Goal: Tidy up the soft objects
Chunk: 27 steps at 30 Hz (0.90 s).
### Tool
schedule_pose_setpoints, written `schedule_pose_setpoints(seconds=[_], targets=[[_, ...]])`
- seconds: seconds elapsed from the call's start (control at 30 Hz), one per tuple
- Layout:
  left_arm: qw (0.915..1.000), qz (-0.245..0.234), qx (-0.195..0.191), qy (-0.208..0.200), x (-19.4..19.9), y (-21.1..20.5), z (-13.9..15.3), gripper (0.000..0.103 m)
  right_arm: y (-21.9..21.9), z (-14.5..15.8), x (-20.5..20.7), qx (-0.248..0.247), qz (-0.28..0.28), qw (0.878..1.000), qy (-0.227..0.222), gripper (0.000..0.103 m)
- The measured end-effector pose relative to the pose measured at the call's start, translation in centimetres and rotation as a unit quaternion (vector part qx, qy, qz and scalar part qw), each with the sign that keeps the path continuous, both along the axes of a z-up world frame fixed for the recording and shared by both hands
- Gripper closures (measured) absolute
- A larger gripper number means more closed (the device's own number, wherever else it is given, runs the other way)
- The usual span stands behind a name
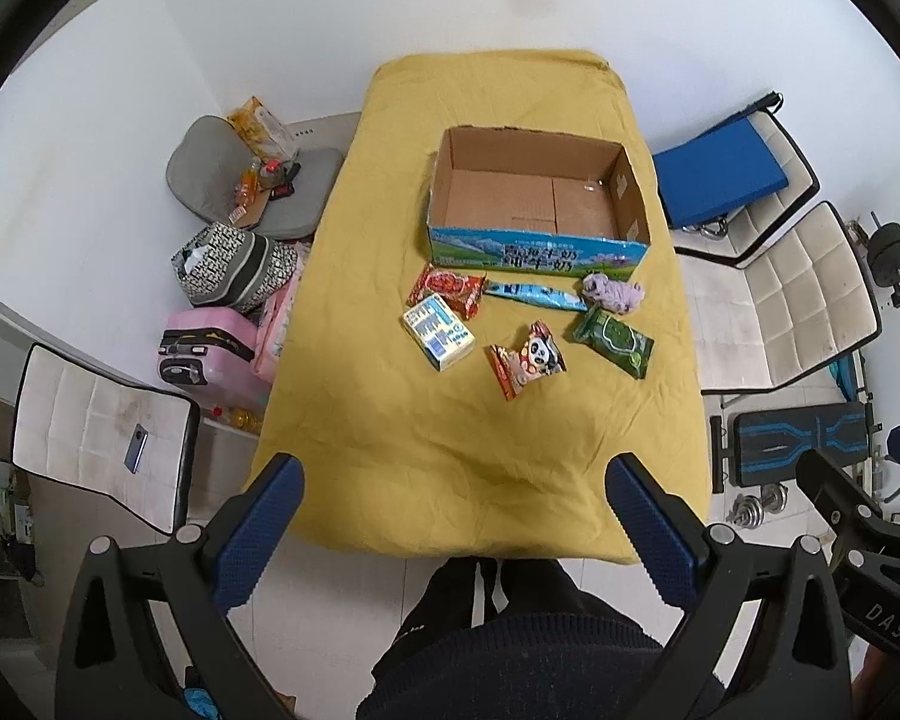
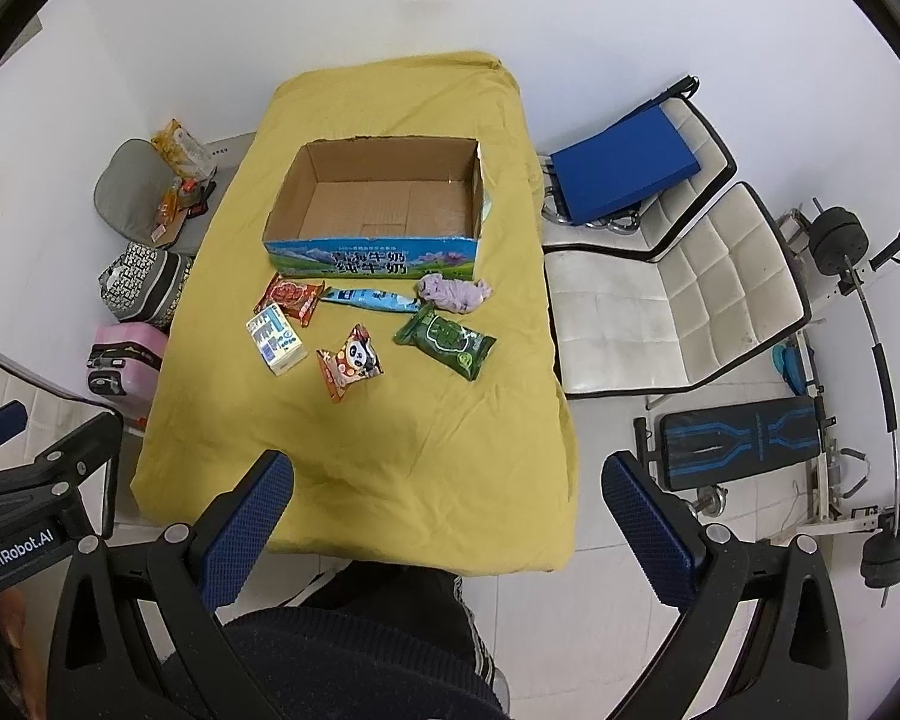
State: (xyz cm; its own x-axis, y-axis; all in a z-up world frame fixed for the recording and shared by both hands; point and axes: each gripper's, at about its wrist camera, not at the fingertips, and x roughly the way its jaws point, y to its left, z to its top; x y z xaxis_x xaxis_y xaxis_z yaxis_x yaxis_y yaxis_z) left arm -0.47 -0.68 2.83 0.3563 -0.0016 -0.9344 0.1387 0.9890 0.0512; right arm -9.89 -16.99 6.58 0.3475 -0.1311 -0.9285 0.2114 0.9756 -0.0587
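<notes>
An open, empty cardboard box (image 1: 627,192) (image 2: 288,204) stands on the yellow-covered table (image 1: 480,444) (image 2: 360,450). In front of it lie a red packet (image 1: 447,289) (image 2: 289,296), a blue tube packet (image 1: 534,294) (image 2: 369,300), a purple soft cloth (image 1: 612,293) (image 2: 455,293), a green packet (image 1: 615,341) (image 2: 447,341), a panda packet (image 1: 528,359) (image 2: 351,362) and a small carton (image 1: 438,330) (image 2: 275,338). My left gripper (image 1: 453,468) and right gripper (image 2: 447,465) are open and empty, held high over the table's near edge.
Left of the table are a grey cushion with snacks (image 1: 222,180), a patterned bag (image 1: 234,264), a pink suitcase (image 1: 207,351) and a white chair (image 1: 102,426). Right are white chairs (image 2: 678,294), a blue pad (image 2: 624,168) and a weight bench (image 2: 744,438).
</notes>
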Motion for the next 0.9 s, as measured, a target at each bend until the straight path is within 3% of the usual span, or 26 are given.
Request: schedule_pose_setpoints(seconds=[0.9], targets=[[0.9993, 0.007, -0.007, -0.036, -0.3, 0.5, 1.2, 0.000, 0.1, 2.5, -1.1, -0.015, 0.000, 0.999, -0.039, 0.000]])
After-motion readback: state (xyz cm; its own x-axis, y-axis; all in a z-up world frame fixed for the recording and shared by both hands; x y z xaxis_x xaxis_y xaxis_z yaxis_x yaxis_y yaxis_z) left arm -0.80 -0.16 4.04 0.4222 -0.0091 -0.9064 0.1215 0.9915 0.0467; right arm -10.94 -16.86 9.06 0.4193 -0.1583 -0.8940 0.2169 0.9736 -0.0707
